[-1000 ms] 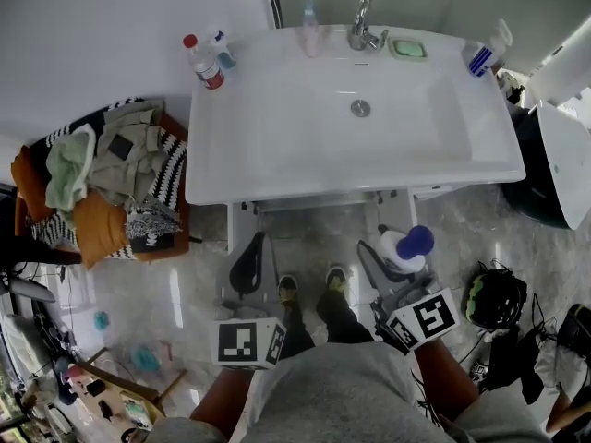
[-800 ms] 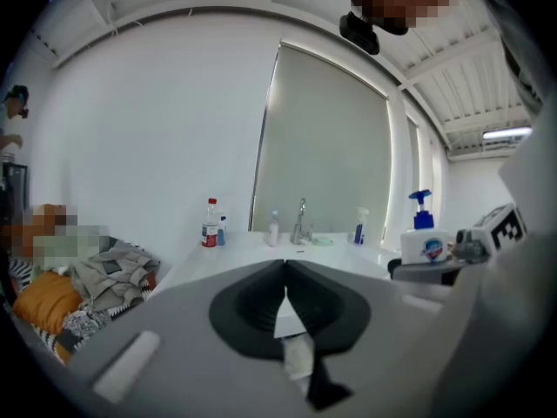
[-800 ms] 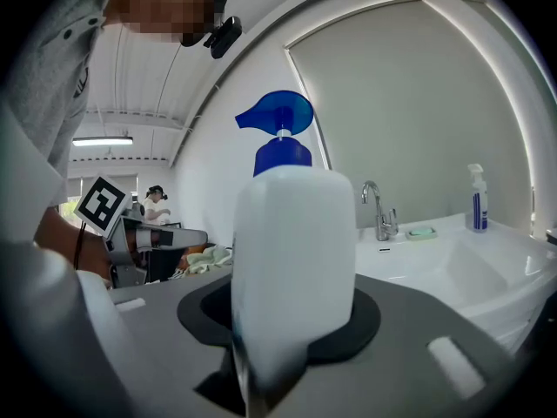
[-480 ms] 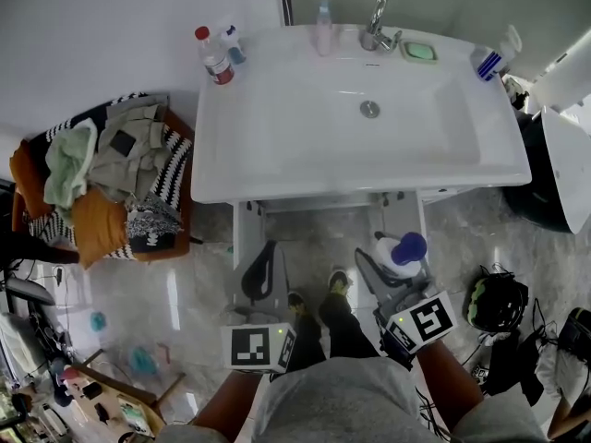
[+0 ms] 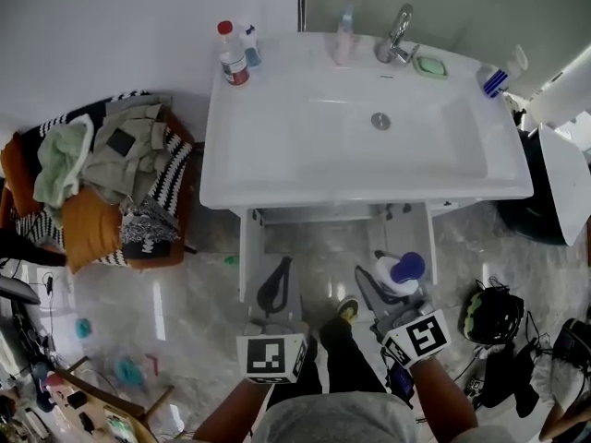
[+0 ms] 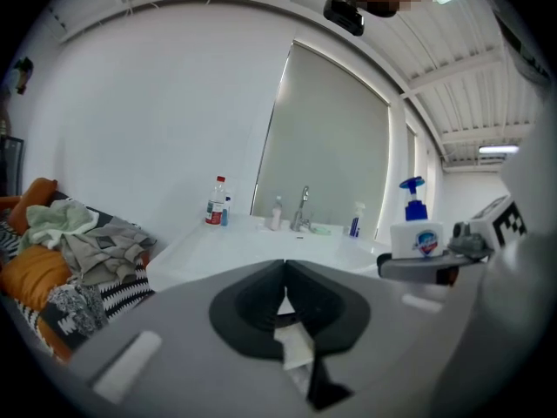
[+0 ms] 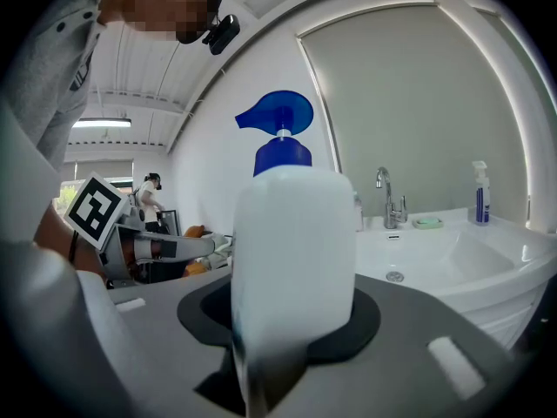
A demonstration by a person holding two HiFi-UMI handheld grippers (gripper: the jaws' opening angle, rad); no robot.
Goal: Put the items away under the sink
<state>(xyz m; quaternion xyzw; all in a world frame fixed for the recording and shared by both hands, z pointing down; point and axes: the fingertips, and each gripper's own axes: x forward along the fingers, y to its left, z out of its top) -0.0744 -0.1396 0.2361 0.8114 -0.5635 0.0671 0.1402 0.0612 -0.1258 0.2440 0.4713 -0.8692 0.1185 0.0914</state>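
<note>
Bathroom w/ pale marble floor + white wall; person stands facing a wide white ceramic washbasin [image 5: 277,169]. R gripper [image 5: 393,289] has its jaws partway apart, pads clamped on the lower body of a white plastic pump bottle w/ blue pump head [image 7: 294,251]; bottle sits upright btwn the pads, held low in front of the basin, just before the white-panelled opening under the basin [image 5: 249,257]. L gripper [image 6: 285,277] has its jaws closed together w/ nothing btwn them; it hangs beside the R one, facing the same opening.

Handling, as a guess: bottle wall is smooth + rounded, so prob slippery; plastic gives a little under squeeze, not fragile; body is opaque, so fill level can't be told, treat as part full; pump head could catch on the opening's top edge; the low grip on the body looks sound, avoid the nozzle; keep upright for set-down.

Containers: inside of the opening is mostly hidden by the basin, contents can't be told; on the basin rim stand a clear bottle w/ red cap [image 5: 231,55], small blue-topped bottle [image 5: 249,46], pale pink bottle [image 5: 345,37], chrome tap [image 5: 397,37], green soap dish [image 5: 430,65], blue-and-white spray bottle [image 5: 499,77]; at the head view's left, a striped basket is heaped w/ clothes [image 5: 129,155].
</note>
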